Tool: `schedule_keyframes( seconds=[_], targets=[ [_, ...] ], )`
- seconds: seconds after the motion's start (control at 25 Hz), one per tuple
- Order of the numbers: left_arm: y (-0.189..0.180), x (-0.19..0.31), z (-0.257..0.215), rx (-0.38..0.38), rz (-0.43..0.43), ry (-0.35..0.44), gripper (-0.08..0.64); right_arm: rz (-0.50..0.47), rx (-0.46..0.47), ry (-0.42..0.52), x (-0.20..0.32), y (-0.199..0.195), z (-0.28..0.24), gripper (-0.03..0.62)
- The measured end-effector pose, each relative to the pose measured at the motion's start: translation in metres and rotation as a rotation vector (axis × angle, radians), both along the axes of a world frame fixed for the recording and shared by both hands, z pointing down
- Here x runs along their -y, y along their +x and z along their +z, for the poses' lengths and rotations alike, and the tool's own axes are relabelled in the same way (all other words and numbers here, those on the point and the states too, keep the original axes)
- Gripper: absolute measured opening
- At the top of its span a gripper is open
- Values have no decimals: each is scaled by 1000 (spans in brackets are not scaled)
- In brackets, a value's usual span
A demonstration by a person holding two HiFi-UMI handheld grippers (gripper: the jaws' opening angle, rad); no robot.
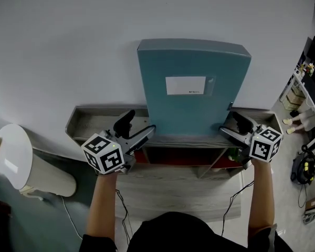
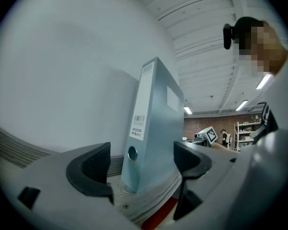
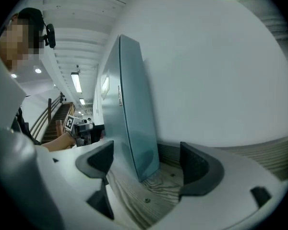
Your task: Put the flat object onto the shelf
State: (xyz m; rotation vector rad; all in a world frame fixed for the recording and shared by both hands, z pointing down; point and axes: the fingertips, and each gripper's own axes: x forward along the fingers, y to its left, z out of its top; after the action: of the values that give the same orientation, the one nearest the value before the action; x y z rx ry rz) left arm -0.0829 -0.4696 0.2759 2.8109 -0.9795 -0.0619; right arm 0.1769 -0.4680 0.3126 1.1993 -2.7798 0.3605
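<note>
**Binder upright on the shelf, both claws wide open**

And there it is: the teal binder point(image 1: 193, 88) stands on its bottom edge on top of the wooden shelf point(image 1: 94, 121), back flat to the white wall point(image 1: 68, 41), white label point(image 1: 185, 85) facing out.

The left claw point(image 1: 139, 126) sits at the binder's lower left corner. Its own view shows the jaws spread wide, with the binder's spine point(image 2: 153, 128) rising in the gap between them. Nothing is clamped there.

Over to the right claw point(image 1: 235, 127), low at the opposite corner. It shows the same picture: jaws well apart, the binder's edge point(image 3: 132, 114) between them, and bare wood grain under the gap.

Both marker cubes point(image 1: 103, 153) hang just off the shelf's front lip. Down at the left, a white bin point(image 1: 21, 161) stands well clear.
</note>
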Motion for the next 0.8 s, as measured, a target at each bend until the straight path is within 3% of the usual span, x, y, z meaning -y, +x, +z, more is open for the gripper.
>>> schedule_keyframes(
  seconds=[0.16, 0.24, 0.32, 0.44, 0.6, 0.72, 0.8],
  targets=[
    [-4, -20, 3, -15, -42, 5, 393, 29, 1, 42, -16, 11, -1, 413],
    [-4, -33, 0, -65, -62, 28, 393, 60, -5, 104, -27, 17, -8, 359],
    [-5, -47, 1, -116, -84, 46, 391, 69, 6, 159, -38, 19, -16, 347],
    [-9, -69, 12, -121, -136, 70, 391, 56, 40, 196, -57, 15, -17, 333],
    [-6, -111, 42, -127, -188, 82, 391, 26, 40, 194, -84, 9, 6, 280],
    [-2, -138, 75, -143, -201, 39, 391, -10, 29, 158, -102, -3, 34, 249],
    [-1, -154, 100, -140, -209, -5, 391, -37, 31, 118, -116, -15, 57, 188]
  ],
)
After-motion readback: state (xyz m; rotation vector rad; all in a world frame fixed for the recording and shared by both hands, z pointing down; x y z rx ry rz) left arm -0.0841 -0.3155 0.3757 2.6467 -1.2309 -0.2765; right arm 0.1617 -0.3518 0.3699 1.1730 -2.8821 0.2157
